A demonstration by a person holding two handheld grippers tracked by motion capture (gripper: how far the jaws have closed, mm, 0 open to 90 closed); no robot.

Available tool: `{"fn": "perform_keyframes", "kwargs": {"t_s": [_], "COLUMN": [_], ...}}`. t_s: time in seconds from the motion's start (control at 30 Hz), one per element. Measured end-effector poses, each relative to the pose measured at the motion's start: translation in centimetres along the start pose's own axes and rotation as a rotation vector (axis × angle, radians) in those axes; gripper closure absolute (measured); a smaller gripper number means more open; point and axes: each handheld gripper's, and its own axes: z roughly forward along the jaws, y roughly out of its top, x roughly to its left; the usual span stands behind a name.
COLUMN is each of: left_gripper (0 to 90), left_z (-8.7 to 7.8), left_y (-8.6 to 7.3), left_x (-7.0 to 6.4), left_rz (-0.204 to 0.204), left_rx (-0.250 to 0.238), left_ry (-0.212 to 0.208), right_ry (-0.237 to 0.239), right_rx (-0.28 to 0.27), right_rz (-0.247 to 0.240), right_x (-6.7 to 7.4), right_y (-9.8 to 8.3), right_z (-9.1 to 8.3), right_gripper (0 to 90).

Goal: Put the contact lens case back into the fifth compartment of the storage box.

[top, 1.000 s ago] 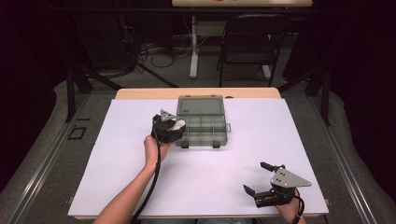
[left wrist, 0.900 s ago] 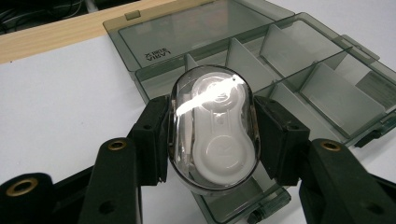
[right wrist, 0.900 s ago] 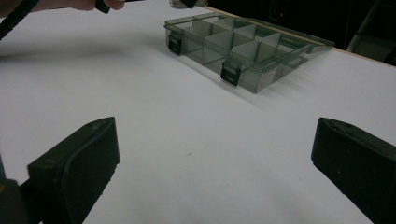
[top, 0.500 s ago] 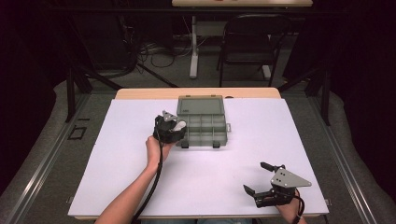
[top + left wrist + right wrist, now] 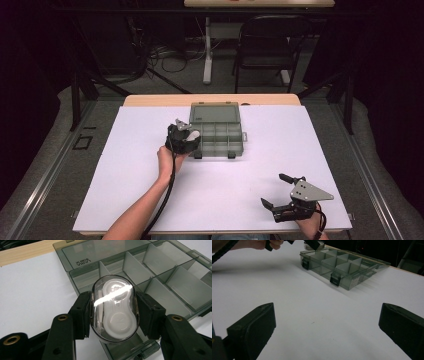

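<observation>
My left tongs (image 5: 186,133) are clamped on a small clear oval case (image 5: 115,308) with a white, dumbbell-shaped piece inside, the two black pads pressing its long sides square on. I hold it just above the near left corner of the smoky grey compartment box (image 5: 218,131), which sits open toward the far middle of the white surface (image 5: 120,175) with its lid laid flat behind it. From the left tongs' view the case hangs over the front left compartment (image 5: 82,281), with the divider walls fanning off to the right. To do this placement well, I think I should line the case's long axis up with that compartment so it clears the dividers, lower it until its underside is nearly on the floor of the box, and only then ease the pads apart; letting go from this height could make the slick shell bounce or tip onto a divider. I would also keep the wrist level so the case does not slide out of the grip early. Farther right, my right tongs (image 5: 283,191) rest near the front edge of the surface, jaws wide apart and holding nothing, well clear of the box.
</observation>
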Motion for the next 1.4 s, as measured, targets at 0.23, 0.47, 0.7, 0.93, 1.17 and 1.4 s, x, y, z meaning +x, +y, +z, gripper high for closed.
{"fn": "perform_keyframes", "kwargs": {"t_s": [0.23,0.47,0.7,0.93,1.17,1.4], "left_gripper": [48.9,42.1,29.8,17.4,10.4,9.9], "left_z": [0.2,0.2,-0.5,-1.7,-3.6,-5.8], "left_y": [0.0,0.0,0.1,0.2,-0.2,-1.3], "left_x": [-0.1,-0.2,0.1,0.2,0.2,0.3], "left_rz": [-0.003,-0.001,-0.009,0.002,0.038,0.065], "left_rx": [0.005,0.019,-0.005,-0.031,-0.064,-0.088], "left_ry": [0.003,-0.006,-0.014,-0.036,-0.077,-0.096], "right_ry": [0.0,0.001,0.003,0.004,0.002,-0.001], "right_rx": [0.0,-0.001,-0.001,-0.003,-0.001,-0.005], "right_rz": [0.0,-0.001,-0.003,-0.003,-0.001,-0.001], "right_x": [0.0,0.0,0.0,0.0,0.0,0.0], "right_y": [0.0,0.0,0.1,0.1,0.1,0.1], "right_z": [0.0,0.0,0.1,0.0,-0.1,-0.2], "right_gripper": [0.7,0.7,0.7,0.7,0.7,0.7]}}
